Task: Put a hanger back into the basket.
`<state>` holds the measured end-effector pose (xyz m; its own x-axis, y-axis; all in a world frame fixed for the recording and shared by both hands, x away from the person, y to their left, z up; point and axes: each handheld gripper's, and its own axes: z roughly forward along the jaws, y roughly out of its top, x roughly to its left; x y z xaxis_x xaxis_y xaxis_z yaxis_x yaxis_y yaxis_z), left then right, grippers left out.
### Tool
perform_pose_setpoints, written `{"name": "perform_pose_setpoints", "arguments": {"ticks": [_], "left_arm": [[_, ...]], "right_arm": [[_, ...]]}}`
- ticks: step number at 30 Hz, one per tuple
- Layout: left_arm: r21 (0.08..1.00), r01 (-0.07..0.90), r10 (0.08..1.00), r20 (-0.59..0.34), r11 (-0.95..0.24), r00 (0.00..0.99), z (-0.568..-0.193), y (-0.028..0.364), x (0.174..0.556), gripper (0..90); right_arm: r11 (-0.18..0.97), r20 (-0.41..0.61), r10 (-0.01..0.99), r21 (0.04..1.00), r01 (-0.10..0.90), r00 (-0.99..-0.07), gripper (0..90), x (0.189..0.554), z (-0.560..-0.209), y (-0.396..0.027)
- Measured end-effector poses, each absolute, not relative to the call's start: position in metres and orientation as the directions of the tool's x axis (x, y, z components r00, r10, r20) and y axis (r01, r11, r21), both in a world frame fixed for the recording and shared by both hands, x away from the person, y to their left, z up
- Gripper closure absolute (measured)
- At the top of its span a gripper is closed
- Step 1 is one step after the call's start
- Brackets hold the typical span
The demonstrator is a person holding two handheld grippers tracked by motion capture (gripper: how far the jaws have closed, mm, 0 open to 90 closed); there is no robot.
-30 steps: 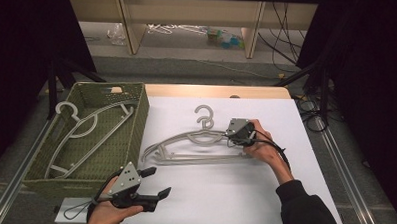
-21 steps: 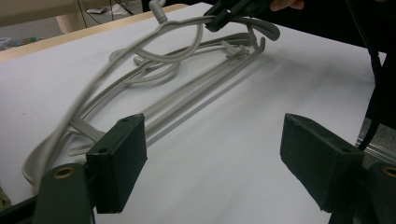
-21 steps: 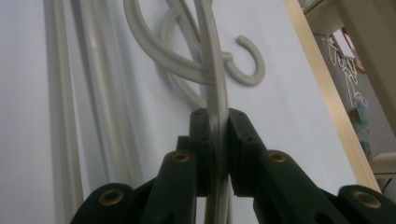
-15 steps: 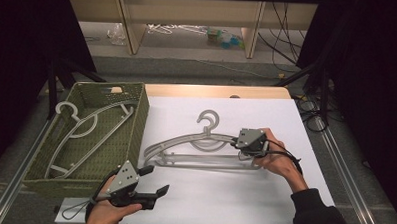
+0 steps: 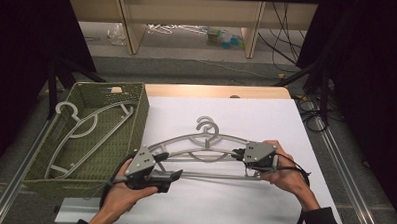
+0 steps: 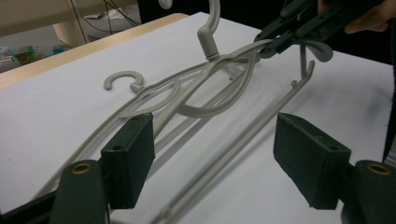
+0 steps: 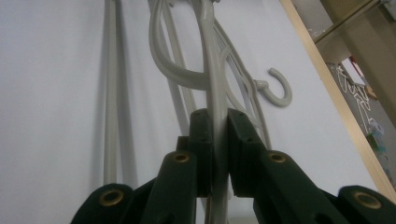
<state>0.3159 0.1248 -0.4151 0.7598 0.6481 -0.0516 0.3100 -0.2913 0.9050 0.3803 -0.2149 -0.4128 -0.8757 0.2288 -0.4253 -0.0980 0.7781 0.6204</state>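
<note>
A grey plastic hanger (image 5: 185,139) lies across the white sheet, its right end raised. My right gripper (image 5: 237,154) is shut on its upper arm (image 7: 215,93) and appears again in the left gripper view (image 6: 267,45). A second grey hanger (image 6: 122,79) lies under it, the two hooks (image 5: 206,124) close together. My left gripper (image 5: 168,166) is at the hanger's left end, its jaws open. They have just been closing. The lower bar (image 6: 243,144) runs between the pads (image 6: 129,158) without touching them.
A green woven basket (image 5: 142,115) stands at the table's left with a pale hanger (image 5: 86,125) inside it. The table's wooden far edge (image 5: 212,91) runs behind the sheet. Shelves and cables lie beyond.
My right gripper has drawn the hanger toward the near edge and to the right. My left gripper has moved forward to the hanger's left end, and its jaws now straddle the bar.
</note>
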Motion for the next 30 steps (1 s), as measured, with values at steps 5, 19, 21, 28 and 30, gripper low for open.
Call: {"name": "perform_pose_setpoints", "arguments": {"ticks": [5, 19, 21, 28, 30], "left_arm": [[0.882, 0.308, 0.612, -0.028, -0.357, 0.79, -0.42, 0.105, 0.337, 29.6], [0.848, 0.318, 0.559, -0.031, -0.425, 0.829, -0.422, 0.081, 0.367, 36.2], [0.845, 0.305, 0.538, -0.025, -0.438, 0.843, -0.423, 0.077, 0.368, 39.5], [0.847, 0.236, 0.479, 0.024, -0.475, 0.878, -0.42, 0.065, 0.373, 50.7], [0.849, 0.22, 0.464, 0.032, -0.48, 0.885, -0.419, 0.062, 0.374, 55.1]], "right_arm": [[0.769, -0.427, 0.223, 0.629, -0.111, -0.876, 82.1, 0.373, -0.412, -0.216], [0.759, -0.445, 0.198, 0.634, -0.151, -0.874, 82.0, 0.358, -0.408, -0.214], [0.759, -0.445, 0.194, 0.633, -0.154, -0.874, 82.0, 0.358, -0.408, -0.214], [0.757, -0.46, 0.191, 0.631, -0.168, -0.867, 82.0, 0.356, -0.407, -0.213], [0.756, -0.46, 0.189, 0.632, -0.17, -0.867, 82.0, 0.356, -0.407, -0.213]]}}
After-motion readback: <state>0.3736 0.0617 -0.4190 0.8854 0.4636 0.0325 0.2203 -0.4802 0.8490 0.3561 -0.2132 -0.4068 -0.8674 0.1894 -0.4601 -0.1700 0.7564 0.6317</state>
